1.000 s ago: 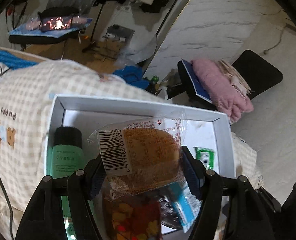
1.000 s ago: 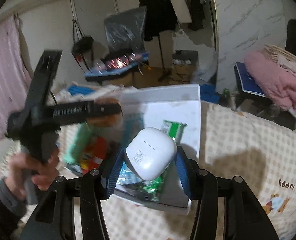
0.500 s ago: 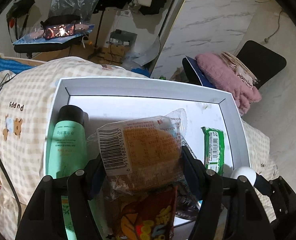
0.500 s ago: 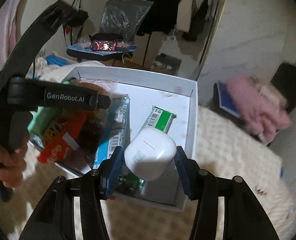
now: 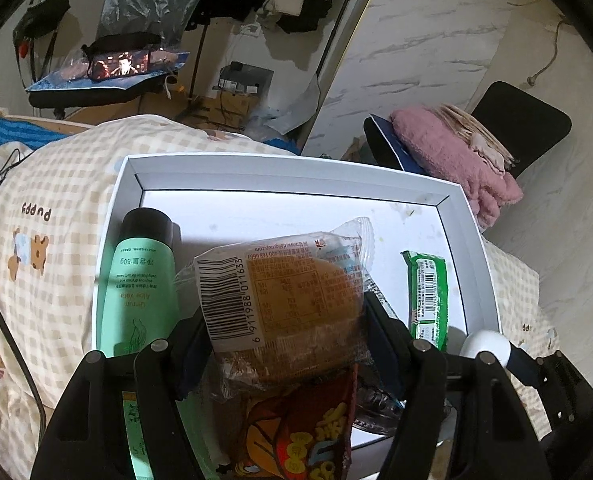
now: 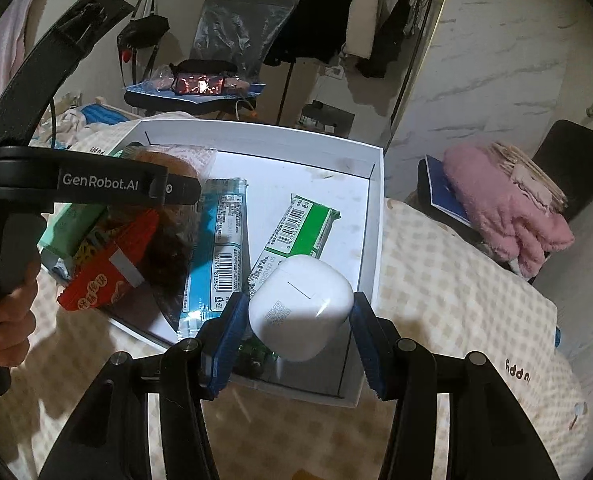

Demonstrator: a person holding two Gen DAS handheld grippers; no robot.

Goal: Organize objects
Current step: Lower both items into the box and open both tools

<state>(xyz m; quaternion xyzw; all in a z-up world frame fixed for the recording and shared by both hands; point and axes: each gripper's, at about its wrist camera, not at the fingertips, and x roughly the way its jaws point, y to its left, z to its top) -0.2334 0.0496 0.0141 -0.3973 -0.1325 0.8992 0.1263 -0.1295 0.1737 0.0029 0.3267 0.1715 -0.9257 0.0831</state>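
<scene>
My left gripper is shut on a clear-wrapped brown bun, held low over the white box. Inside the box lie a green tube with a black cap, a green packet and a red snack packet just under the bun. My right gripper is shut on a white earbud case above the box's near right corner. A blue packet and the green packet lie beneath and beyond the case. A hand grips the left tool's handle.
The box rests on a checked bedspread with bear prints. Beyond the bed's right edge, a black chair holds a pink blanket. Further back stand a chair with a lit screen and a clothes rack.
Both grippers have come down and closer over the box, keeping their loads. The right gripper has rolled, and its white case now shows at the lower right of the left wrist view.
</scene>
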